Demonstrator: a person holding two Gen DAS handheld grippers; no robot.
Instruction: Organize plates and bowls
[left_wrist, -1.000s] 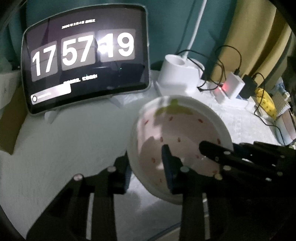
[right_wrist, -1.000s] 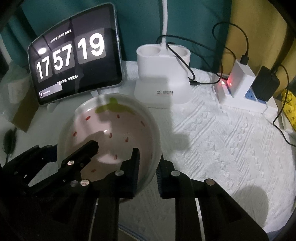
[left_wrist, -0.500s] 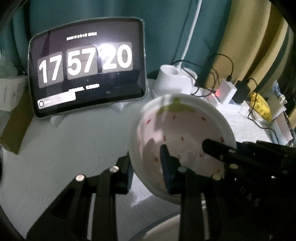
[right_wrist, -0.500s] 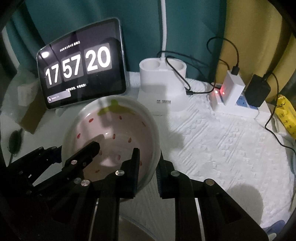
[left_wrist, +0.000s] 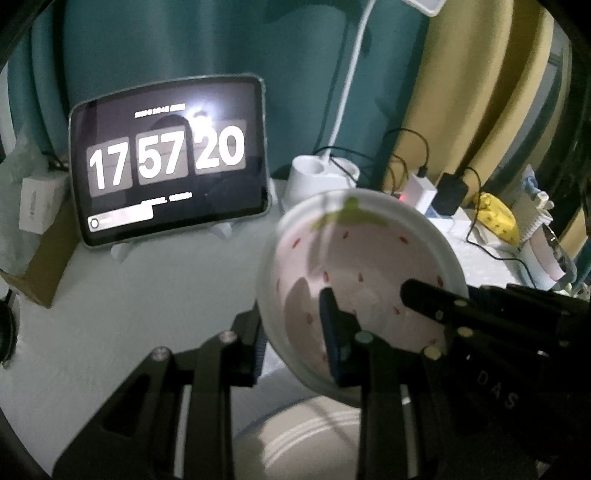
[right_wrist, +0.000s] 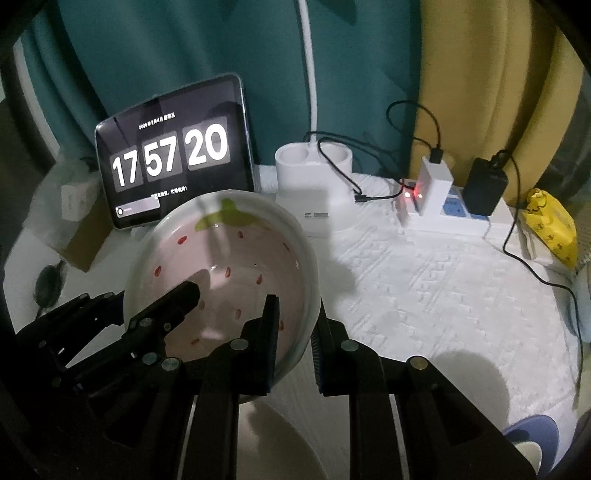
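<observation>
You've got a white bowl (right_wrist: 236, 258) with a pink inside, red seed flecks and a green leaf mark. Behind it hang teal curtains (right_wrist: 184, 74) and a mustard one (right_wrist: 480, 92); the cloth (right_wrist: 443, 295) under it is white, woven in a raised pattern.

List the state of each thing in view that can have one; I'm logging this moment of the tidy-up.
Strawberry bowl: lifted off the cloth, tilted, empty, gripped at both sides.
Left gripper: jaws shut on the bowl's rim.
Right gripper: jaws shut on the opposite rim.
Tablet: propped up, screen lit, showing a clock.
Power strip: red light on, chargers plugged in.
</observation>
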